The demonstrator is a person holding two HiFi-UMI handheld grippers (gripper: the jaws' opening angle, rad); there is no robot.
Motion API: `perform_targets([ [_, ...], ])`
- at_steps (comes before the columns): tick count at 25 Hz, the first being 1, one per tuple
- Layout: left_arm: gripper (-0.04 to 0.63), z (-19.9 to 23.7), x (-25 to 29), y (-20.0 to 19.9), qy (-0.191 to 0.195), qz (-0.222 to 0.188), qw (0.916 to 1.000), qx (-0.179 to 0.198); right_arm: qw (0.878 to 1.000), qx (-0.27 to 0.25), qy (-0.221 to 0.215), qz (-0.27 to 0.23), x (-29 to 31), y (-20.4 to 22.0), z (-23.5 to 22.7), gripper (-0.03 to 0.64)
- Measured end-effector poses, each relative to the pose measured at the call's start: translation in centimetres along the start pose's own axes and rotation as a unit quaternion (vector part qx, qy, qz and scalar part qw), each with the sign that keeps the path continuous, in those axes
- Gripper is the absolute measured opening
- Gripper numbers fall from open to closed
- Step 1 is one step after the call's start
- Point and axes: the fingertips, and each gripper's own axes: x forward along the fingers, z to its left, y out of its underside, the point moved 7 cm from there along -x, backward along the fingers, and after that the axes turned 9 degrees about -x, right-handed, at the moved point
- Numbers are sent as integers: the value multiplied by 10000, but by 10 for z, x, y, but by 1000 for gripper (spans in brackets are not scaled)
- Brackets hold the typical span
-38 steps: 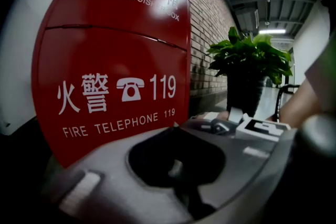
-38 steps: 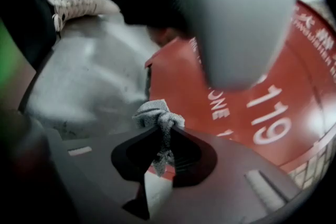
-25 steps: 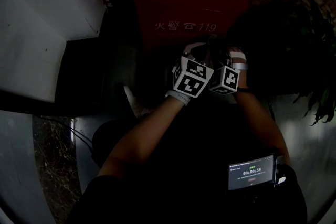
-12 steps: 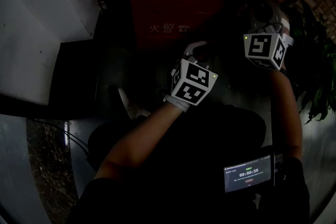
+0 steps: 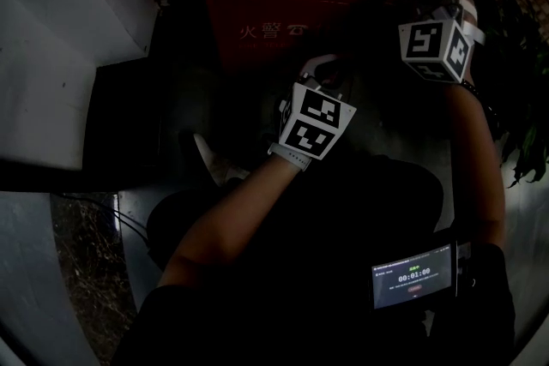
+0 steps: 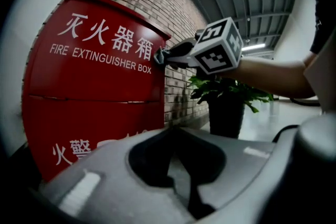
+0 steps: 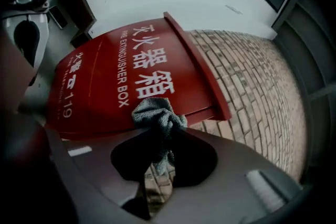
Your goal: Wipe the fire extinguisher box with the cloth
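The red fire extinguisher box (image 5: 283, 4) stands against a brick wall, with white lettering on its front (image 6: 100, 55). My right gripper (image 7: 160, 136) is shut on a crumpled grey cloth (image 7: 156, 115), held at the box's upper right corner (image 7: 131, 81). In the left gripper view the right gripper (image 6: 170, 55) presses the cloth (image 6: 159, 56) at the end of the lettering. My left gripper (image 6: 176, 131) is shut and holds nothing; it points at the box's lower front. In the head view the left gripper's marker cube (image 5: 316, 120) sits below the box and the right gripper's cube (image 5: 433, 43) is higher and to the right.
A potted green plant (image 6: 226, 99) stands right of the box, against the brick wall (image 7: 252, 86). A white panel (image 5: 60, 39) fills the left of the head view. A timer screen (image 5: 413, 277) hangs at the person's chest and a shoe (image 5: 214, 163) shows below.
My right gripper has risen from beside the left gripper up and to the right, carrying the cloth to the box's upper right. The left gripper has stayed about where it was.
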Motion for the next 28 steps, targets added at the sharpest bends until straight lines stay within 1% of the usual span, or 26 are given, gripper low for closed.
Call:
perform_targets([
  [7,-2,5,4,16,-73,192,9998,16,9985,22,-539,74,-3,6,62,64],
  [13,-2,12,7,25,-146,312,9994,-27,9933,27,-1135,192,-4,9,115,64],
  [21,-2,18,13,40,-232,423,9988,35,9815,-76,-1889,296,-5,9,189,64],
  [28,-2,27,24,70,-333,780,9964,-94,9696,-209,-2418,326,-4,6,237,64],
])
